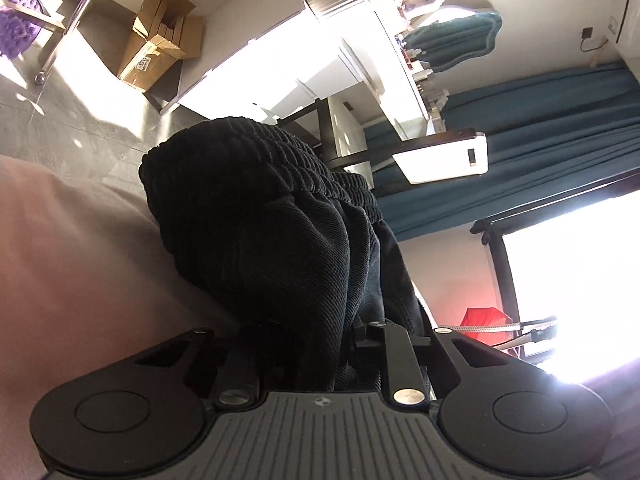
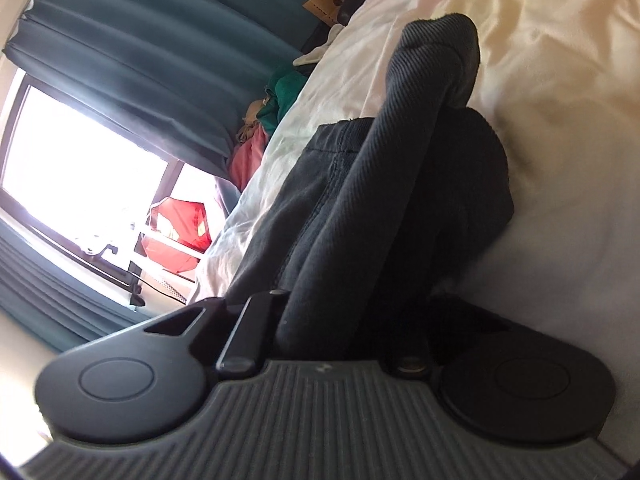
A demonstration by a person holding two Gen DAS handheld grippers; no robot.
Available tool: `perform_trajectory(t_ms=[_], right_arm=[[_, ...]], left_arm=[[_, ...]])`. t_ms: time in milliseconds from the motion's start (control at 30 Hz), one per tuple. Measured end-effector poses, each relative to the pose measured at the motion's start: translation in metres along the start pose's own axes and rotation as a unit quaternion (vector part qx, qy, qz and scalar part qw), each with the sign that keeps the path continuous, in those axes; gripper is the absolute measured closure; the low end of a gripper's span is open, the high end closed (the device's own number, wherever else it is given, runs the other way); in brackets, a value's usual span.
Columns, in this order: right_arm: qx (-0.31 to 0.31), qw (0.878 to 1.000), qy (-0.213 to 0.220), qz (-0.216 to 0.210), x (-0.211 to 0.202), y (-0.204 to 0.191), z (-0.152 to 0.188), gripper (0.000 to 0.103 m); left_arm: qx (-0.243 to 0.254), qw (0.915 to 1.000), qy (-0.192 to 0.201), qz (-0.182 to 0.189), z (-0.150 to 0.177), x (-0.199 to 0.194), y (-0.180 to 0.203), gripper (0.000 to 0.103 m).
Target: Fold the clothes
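both grippers (image 1: pixel 308 344) (image 2: pixel 344 320) pinching black trousers (image 1: pixel 260 220)

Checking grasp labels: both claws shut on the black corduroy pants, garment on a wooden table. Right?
Not a table. The right wrist view shows the black corduroy pants lying on a bed sheet. Both the left claw and right claw are shut on them.

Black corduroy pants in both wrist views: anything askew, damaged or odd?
No damage shows. The black corduroy pants are bunched rather than flat: the left gripper clamps gathered fabric below the elastic waistband, and the right gripper grips a twisted section over the bed sheet.
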State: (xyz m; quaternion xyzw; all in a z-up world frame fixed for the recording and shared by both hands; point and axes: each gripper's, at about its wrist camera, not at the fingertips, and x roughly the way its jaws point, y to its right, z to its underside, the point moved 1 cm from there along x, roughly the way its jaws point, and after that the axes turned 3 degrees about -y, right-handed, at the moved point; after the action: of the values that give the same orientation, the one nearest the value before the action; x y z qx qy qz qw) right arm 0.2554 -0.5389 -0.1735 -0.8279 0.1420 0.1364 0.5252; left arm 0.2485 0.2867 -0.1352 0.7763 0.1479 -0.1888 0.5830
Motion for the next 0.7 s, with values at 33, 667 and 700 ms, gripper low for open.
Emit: perform_trajectory(t_ms=[33, 667, 700], right_arm=[[0.002, 1.0, 0.0, -0.003, -0.004, -0.001, -0.001, 0.088], [0.078, 0.996, -0.026, -0.032, -0.123, 0.007, -0.008, 0.09], [0.077, 0.996, -0.026, -0.035, -0.13, 0.007, -0.01, 0.09]], left_arm=[[-0.004, 1.0, 0.0, 0.003, -0.003, -0.003, 0.002, 0.082], [0.043, 0.9959, -0.07, -0.038, -0.06, -0.135, 0.043, 0.084], [0.046, 0.9952, -0.077, -0.039, -0.062, -0.145, 0.044, 0.084]])
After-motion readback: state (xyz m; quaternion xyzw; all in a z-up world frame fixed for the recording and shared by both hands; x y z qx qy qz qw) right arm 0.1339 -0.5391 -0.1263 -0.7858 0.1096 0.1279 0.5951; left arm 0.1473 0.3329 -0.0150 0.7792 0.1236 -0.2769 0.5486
